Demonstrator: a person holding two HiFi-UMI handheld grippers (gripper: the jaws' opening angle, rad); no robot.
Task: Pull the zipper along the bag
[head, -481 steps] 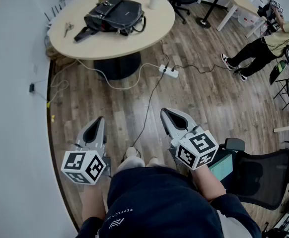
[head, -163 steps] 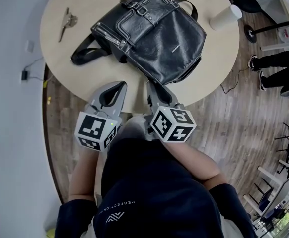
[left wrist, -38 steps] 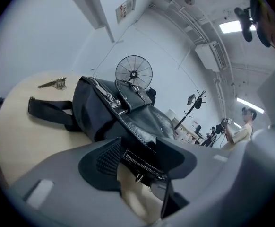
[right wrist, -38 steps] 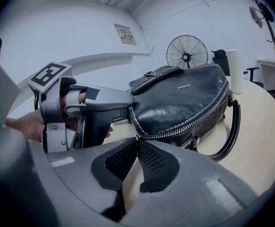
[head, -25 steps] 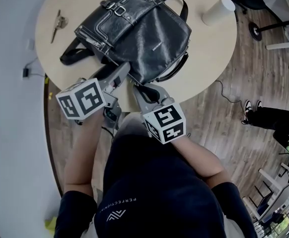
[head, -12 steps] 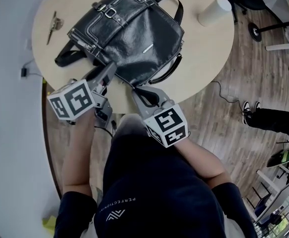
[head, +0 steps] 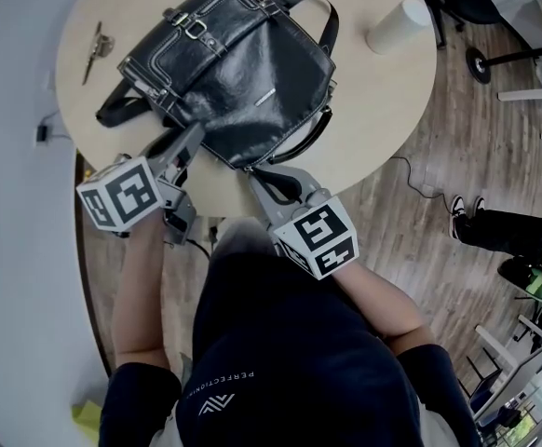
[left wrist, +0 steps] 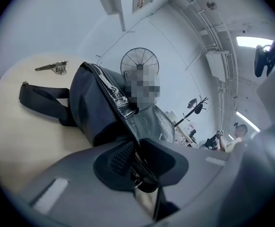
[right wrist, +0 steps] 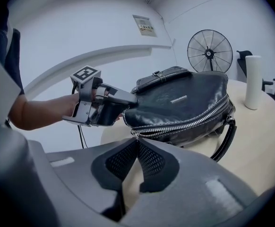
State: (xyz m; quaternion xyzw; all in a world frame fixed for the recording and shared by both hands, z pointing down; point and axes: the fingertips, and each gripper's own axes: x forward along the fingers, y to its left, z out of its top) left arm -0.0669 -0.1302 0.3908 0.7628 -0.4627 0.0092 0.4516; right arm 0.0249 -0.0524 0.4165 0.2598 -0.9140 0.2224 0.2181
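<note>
Black leather bag (head: pixel 243 63), tabletop (head: pixel 383 110): left gripper (head: pixel 195 133) fingers, just closed, clamp its edge; right gripper (head: pixel 255 175) fingers pinched together at zipper (right wrist: pixel 189 122) end.

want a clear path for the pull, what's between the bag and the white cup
Only bare table between the bag and the white cup, apart from the bag's own handle looping out that way. The head view shows it.

Black leather bag (head: pixel 243 73) flat on round table (head: pixel 383 110), silver zipper (right wrist: pixel 189 121) along its edge
</note>
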